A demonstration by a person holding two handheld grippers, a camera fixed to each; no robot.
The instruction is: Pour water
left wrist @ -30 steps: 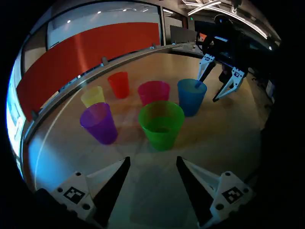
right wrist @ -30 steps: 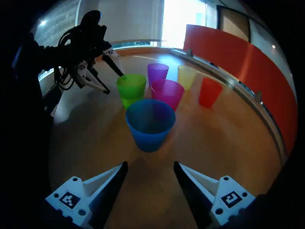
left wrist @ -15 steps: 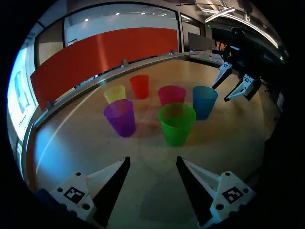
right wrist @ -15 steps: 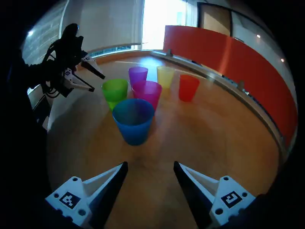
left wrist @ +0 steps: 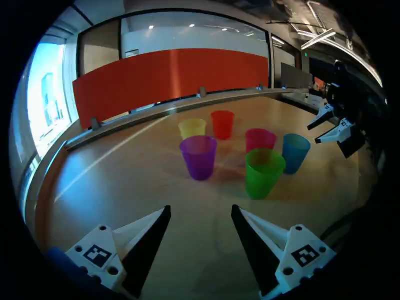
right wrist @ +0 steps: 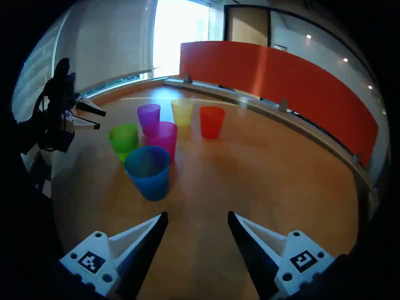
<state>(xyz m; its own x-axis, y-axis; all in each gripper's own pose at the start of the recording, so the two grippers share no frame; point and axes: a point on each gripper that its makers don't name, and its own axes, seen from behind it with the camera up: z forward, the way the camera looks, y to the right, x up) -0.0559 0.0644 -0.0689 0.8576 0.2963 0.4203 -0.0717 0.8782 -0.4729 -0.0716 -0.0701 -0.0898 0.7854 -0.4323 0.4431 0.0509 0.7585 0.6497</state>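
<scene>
While both grippers hang above the wooden tabletop, neither holds anything. The left gripper has its two fingers spread wide over bare wood, and the right gripper is just as wide and just as empty.

Nearest the left gripper stand the purple cup and the green cup, a little apart. Behind the green one are the pink cup and the blue cup, close together. Farther back, the yellow cup and the red cup stand side by side.

From the right gripper view the blue cup is closest, with the pink one just behind it and the green one off to its left. All six cups are upright, mouths up; whether any has water in it I cannot tell.

Across the cluster, each gripper appears in the other's view, held up beside the cups and touching none. Beyond them, a metal rail runs along the table's far edge, with a long orange-red panel behind it.
</scene>
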